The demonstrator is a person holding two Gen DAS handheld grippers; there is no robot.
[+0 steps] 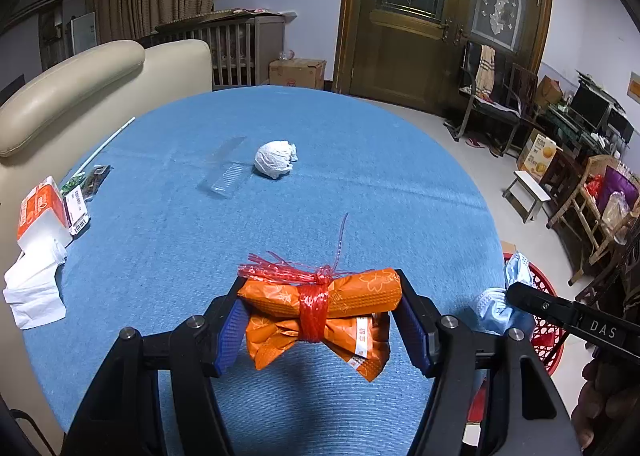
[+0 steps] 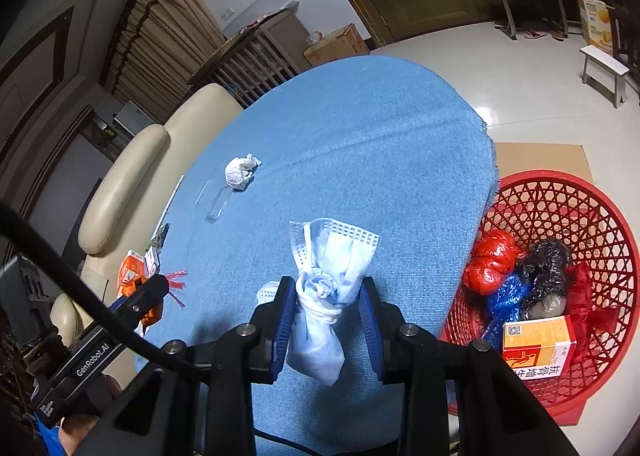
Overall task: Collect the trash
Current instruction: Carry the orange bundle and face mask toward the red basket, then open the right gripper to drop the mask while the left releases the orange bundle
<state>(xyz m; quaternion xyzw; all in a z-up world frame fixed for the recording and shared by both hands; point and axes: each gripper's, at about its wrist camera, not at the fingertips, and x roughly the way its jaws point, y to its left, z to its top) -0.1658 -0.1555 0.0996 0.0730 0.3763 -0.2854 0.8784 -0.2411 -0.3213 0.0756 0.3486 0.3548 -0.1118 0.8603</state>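
While the left claw [image 1: 320,320] pinches an orange packet [image 1: 320,310] over the cloth [image 1: 320,160], the right claw [image 2: 326,316] pinches a knotted mask [image 2: 326,288]. Its loose tail could snag the basket [image 2: 560,192] rim (3 o'clock). Only the right view shows the basket's contents; only the left shows tissues [image 1: 34,284] at 9 o'clock.

My left tongs [image 1: 320,316] are black plastic arms with ribbed blue pads [image 1: 228,336] and round silver screws [image 1: 129,333]. My right tongs [image 2: 326,316] are built the same; seen from the left wrist, their side reads "DAS". The left body reads "GenRobot.AI". A black cable [image 2: 60,268] crosses it.
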